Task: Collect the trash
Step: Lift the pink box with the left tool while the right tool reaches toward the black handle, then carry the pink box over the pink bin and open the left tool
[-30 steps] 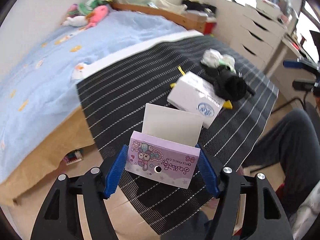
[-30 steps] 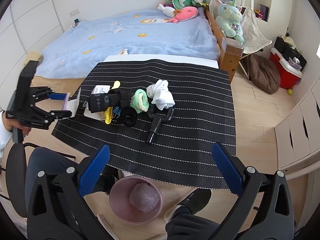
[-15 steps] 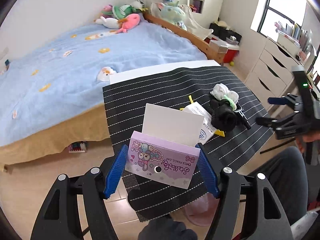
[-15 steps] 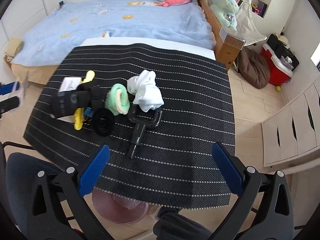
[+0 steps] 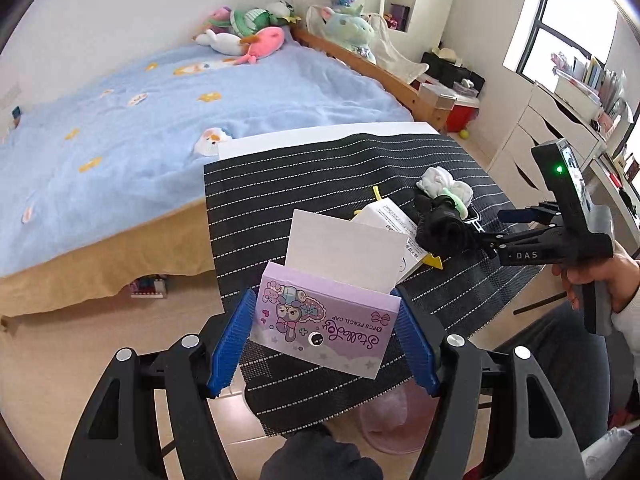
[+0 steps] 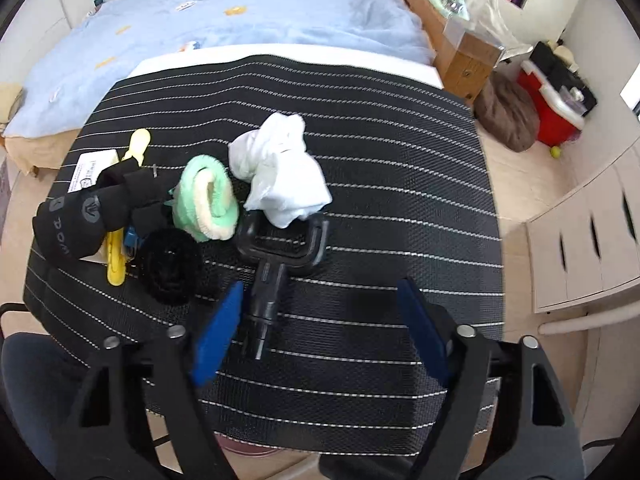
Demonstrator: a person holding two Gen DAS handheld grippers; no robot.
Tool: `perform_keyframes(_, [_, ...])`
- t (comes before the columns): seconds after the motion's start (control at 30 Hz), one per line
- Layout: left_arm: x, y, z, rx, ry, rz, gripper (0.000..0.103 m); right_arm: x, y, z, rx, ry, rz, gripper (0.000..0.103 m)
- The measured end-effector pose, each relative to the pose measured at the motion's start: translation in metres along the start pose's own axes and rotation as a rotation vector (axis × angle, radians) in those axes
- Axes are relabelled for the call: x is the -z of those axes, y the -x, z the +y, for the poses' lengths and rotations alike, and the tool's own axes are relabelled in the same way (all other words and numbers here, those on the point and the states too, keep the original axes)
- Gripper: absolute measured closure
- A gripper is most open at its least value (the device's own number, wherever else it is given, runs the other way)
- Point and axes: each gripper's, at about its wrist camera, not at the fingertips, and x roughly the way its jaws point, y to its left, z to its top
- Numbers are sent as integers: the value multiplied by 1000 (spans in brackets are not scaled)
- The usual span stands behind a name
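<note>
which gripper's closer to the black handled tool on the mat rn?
Right. The right gripper hovers open just above the black handled tool, one finger beside its handle. The left gripper is off the mat's edge, clamping the purple box.

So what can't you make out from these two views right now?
- Pink bin, left wrist view: mostly hidden under the striped mat; contents unseen.
- White box, right wrist view: covered by the black glove.
- Purple box in the left gripper: its inside hidden by the white flap.
</note>
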Motion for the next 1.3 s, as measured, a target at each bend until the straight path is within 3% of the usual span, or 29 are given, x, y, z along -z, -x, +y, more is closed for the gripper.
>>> perform_keyframes(0.23, [1,1,-1,1,0,-5,36,4,5,10,-63,27,-12,61])
perform_keyframes(0.33, [1,2,-5,1,-6,-7,36,6,7,10,-80,29,-16,85])
perform_keyframes(0.77, [0,11,-28,5,-31,-24,36,19,29,-6,-148,-1,-78,87])
perform_keyframes(1.3, [16,36,-74,30,-56,-38,36,73,122,-2,-234,100,-207,87])
